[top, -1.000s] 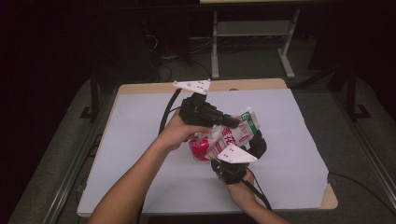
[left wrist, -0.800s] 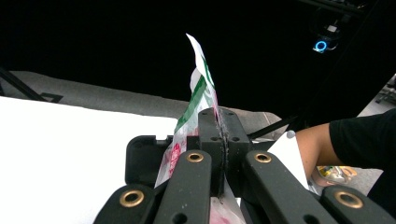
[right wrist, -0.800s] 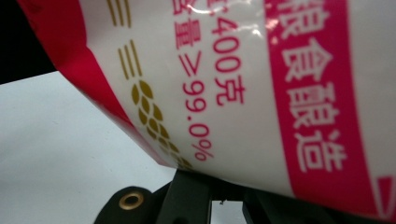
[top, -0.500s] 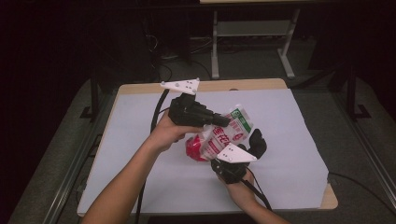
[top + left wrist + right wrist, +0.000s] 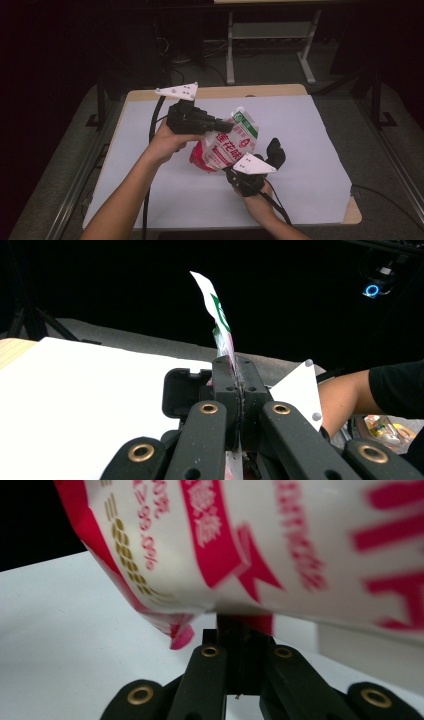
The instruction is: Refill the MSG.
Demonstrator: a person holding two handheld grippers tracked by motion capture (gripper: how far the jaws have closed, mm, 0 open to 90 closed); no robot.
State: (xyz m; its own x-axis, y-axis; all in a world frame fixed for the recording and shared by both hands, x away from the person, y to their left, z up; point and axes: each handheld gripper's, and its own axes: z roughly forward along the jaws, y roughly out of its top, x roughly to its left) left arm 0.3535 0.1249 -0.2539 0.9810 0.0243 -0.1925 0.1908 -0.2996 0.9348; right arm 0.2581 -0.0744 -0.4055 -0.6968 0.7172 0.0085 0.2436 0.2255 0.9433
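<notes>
White-and-red printed pouch (image 5: 227, 145), green-topped, crumpled, tilted

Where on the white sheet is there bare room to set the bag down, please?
The white sheet is bare on its right side, between the right tool and the table's right edge, and along its left side beside the left forearm. The middle is crowded: the bag hangs there, pinched by both tools, left tool above.

Your left gripper (image 5: 235, 371) has its jaws pressed together on the edge of a bag (image 5: 218, 320); the white and green edge sticks up above them, curling left. White table (image 5: 75, 390) lies at left. A white plate (image 5: 300, 390) and your other forearm (image 5: 350, 395) sit at right. Dark background.
</notes>
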